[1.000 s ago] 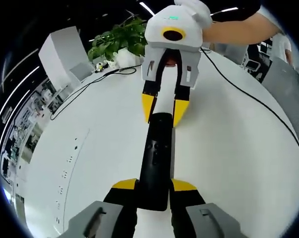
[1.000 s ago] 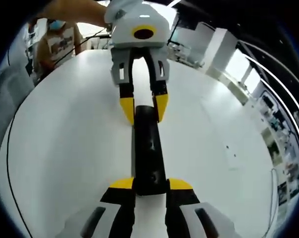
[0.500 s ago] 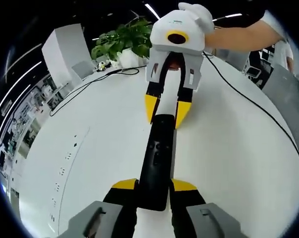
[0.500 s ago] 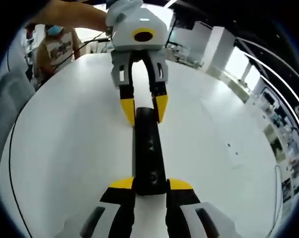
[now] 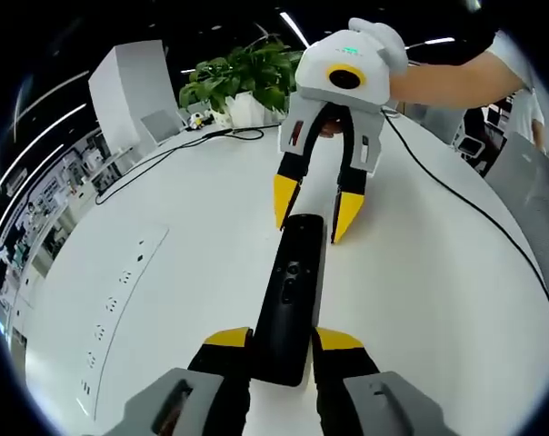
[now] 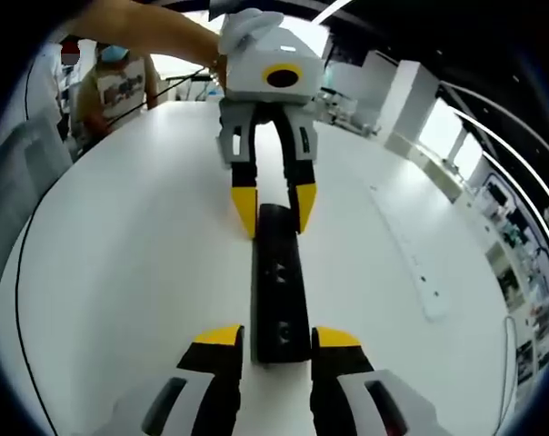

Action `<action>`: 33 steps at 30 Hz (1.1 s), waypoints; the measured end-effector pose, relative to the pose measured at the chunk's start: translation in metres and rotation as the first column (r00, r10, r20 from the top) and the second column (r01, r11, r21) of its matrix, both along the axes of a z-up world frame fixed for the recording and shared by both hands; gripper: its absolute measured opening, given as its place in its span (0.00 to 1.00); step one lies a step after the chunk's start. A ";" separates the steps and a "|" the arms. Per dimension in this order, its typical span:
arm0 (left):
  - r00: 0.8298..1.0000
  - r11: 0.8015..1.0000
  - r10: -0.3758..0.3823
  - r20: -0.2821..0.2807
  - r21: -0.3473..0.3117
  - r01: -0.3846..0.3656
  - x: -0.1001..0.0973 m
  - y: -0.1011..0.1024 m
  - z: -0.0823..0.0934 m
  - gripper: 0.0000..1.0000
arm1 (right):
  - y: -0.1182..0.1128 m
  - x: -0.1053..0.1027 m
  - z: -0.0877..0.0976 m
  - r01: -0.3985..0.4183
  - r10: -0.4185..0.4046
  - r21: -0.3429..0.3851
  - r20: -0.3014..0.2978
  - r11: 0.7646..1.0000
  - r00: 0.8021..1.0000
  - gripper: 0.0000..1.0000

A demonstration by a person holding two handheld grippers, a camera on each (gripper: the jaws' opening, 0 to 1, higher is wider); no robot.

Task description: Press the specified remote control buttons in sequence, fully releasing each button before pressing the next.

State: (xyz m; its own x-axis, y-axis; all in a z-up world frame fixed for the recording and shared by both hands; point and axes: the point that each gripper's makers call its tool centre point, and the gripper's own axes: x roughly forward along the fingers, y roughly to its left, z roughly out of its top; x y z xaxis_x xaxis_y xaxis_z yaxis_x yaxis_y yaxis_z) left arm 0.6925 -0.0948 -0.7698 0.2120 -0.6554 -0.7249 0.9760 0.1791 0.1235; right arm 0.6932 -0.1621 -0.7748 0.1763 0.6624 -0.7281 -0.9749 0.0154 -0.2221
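A long black remote control [image 5: 291,291] lies lengthwise on the round white table [image 5: 438,300]. In the left gripper view my left gripper [image 5: 284,341] is shut on its near end, yellow tips pressed to both sides. My right gripper [image 5: 316,211] faces it from the far end, open, its tips straddling the remote's tip with a gap. In the right gripper view the remote [image 6: 279,282] runs from my right gripper [image 6: 277,338], whose jaws stand slightly off its sides, to the left gripper [image 6: 274,211] at the far end. A person's hand holds each gripper.
A potted plant [image 5: 243,77] and a white cabinet [image 5: 134,91] stand beyond the table. A black cable [image 5: 456,195] crosses the tabletop, and sockets [image 5: 120,291] are set into it. A person [image 6: 120,86] sits at the table's far edge.
My right gripper's jaws have spread and come off the remote's end. The left gripper has kept its hold. Both views have shifted a little.
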 end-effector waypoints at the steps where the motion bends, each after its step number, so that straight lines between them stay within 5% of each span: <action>1: 1.000 1.000 0.004 0.000 -0.006 -0.004 0.001 0.000 0.000 0.27 | 0.000 0.001 0.000 0.003 -0.003 0.001 0.001 1.000 1.000 0.30; 9: 0.999 0.998 0.030 0.026 -0.049 -0.029 0.001 0.000 0.002 0.38 | 0.000 -0.002 0.014 0.049 -0.049 0.081 0.002 0.995 0.999 0.33; 13: 0.995 0.988 0.072 0.067 -0.140 -0.062 0.005 -0.004 0.013 0.49 | -0.001 -0.004 0.022 0.110 -0.110 0.140 -0.005 0.984 0.994 0.46; 16: 0.985 0.965 0.144 0.092 -0.233 -0.119 0.013 -0.005 0.024 0.61 | -0.006 -0.001 0.023 0.200 -0.200 0.162 -0.018 0.966 0.980 0.67; 24: 0.944 0.902 0.311 0.112 -0.349 -0.256 0.017 0.003 0.034 0.73 | -0.007 -0.004 0.034 0.299 -0.308 0.275 -0.008 0.914 0.951 0.88; 26: 0.914 0.860 0.392 0.101 -0.392 -0.325 0.019 0.007 0.036 0.77 | -0.008 -0.003 0.039 0.352 -0.365 0.320 -0.017 0.880 0.931 0.90; 27: 0.896 0.836 0.434 0.097 -0.414 -0.360 0.021 0.010 0.038 0.78 | -0.010 0.000 0.044 0.401 -0.420 0.357 -0.026 0.844 0.907 0.90; 29: 0.841 0.755 0.537 0.068 -0.483 -0.443 0.023 0.018 0.044 0.79 | -0.013 0.003 0.055 0.453 -0.486 0.427 -0.036 0.782 0.873 0.91; 30: 0.823 0.731 0.565 0.061 -0.501 -0.464 0.022 0.021 0.045 0.80 | -0.016 0.004 0.057 0.481 -0.515 0.444 -0.051 0.755 0.855 0.92; 31: 0.804 0.727 0.589 0.085 -0.491 -0.480 0.021 0.026 0.044 0.80 | -0.021 0.006 0.060 0.531 -0.570 0.471 -0.071 0.704 0.819 0.93; 32: 0.785 0.708 0.613 0.093 -0.506 -0.493 0.017 0.029 0.044 0.81 | -0.023 0.005 0.061 0.548 -0.587 0.486 -0.085 0.681 0.805 0.96; 33: 0.765 0.692 0.637 0.096 -0.508 -0.513 0.015 0.033 0.044 0.81 | -0.031 0.007 0.061 0.584 -0.640 0.487 -0.064 0.650 0.765 0.98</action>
